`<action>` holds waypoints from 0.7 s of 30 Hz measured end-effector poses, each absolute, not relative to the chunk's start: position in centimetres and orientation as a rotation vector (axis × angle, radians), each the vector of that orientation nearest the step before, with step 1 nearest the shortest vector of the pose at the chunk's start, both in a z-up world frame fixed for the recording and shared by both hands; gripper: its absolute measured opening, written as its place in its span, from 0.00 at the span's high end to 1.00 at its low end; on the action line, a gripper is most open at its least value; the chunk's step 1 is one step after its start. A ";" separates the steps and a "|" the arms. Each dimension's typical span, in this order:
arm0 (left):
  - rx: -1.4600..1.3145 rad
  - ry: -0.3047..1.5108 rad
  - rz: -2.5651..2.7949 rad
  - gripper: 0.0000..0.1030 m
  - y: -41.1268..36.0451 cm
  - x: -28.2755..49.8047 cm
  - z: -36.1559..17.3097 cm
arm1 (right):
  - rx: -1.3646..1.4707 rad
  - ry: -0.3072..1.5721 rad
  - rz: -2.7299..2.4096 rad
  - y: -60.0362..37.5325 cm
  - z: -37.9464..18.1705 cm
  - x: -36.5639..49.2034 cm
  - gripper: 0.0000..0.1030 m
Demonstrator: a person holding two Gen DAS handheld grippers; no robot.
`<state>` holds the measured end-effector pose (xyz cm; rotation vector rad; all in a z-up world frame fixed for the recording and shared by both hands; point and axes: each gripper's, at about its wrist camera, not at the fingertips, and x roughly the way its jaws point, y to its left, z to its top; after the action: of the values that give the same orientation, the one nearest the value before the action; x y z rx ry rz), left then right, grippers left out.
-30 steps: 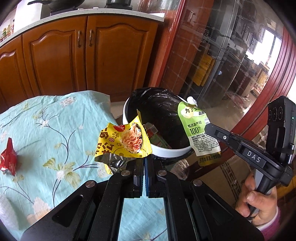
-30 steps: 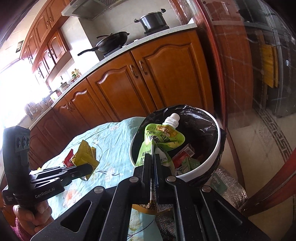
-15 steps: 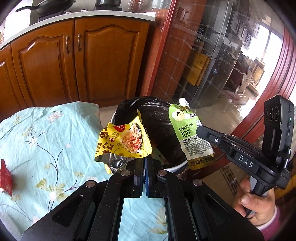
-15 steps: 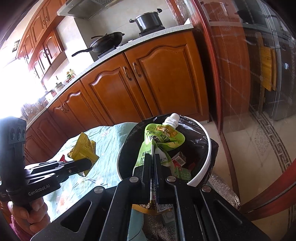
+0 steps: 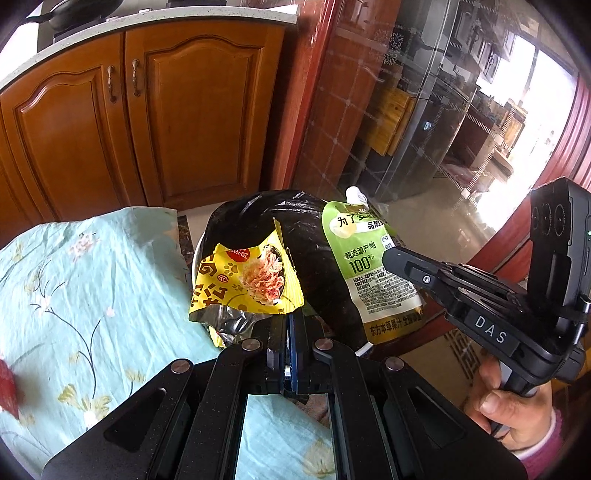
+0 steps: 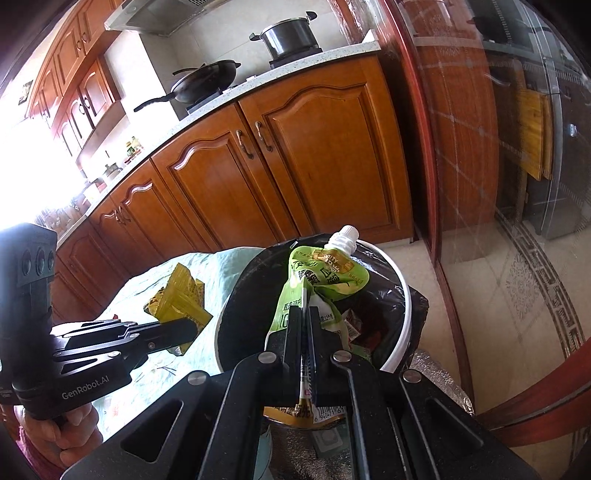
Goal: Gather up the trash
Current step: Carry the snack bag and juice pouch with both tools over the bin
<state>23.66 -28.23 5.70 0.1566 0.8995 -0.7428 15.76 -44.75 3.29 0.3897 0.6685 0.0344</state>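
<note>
- Kitchen w/ wood cabinets (image 6: 288,162), wok (image 6: 207,79) + pot (image 6: 290,35) on the counter, glass door on the right.
- Tablecloth (image 5: 85,295), light blue w/ flowers, covers a table just beside the bin (image 6: 400,325).
- Bin: white rim, black liner (image 5: 258,218), some wrappers already inside, seen from right wrist cam.
- Left gripper (image 5: 288,325): jaws clenched on the bottom edge of a yellow wrapper (image 5: 245,282), torn open, foil inside showing. Wrapper held upright at the bin's near rim, by the table edge.
- Right gripper (image 6: 304,314): jaws pinched tight on a green pouch (image 6: 325,280) w/ white spout on top. Pouch upright over the bin opening.
- Left cam shows the pouch (image 5: 369,266) to the right of the wrapper, apart, not touching.
- Red wrapper (image 5: 7,384) on the cloth at far left, partly cut off by the frame.
</note>
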 end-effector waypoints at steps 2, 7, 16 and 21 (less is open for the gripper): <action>0.165 0.909 -0.742 0.99 -28.8 24.0 5.4 | 0.386 0.674 0.031 -44.9 3.2 16.0 0.98; 0.170 0.947 -0.743 0.99 -29.8 25.2 4.5 | 0.373 0.690 0.032 -44.9 2.9 16.8 0.98; 0.192 0.988 -0.732 0.99 -30.9 26.6 3.1 | 0.363 0.730 0.041 -45.3 1.9 18.4 0.98; 0.205 1.002 -0.730 0.99 -31.2 26.9 2.5 | 0.362 0.753 0.045 -45.4 1.4 19.0 0.98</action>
<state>26.86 -31.19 2.51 0.2046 1.0020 -0.7297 19.04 -45.37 1.36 0.3619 0.7528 0.0451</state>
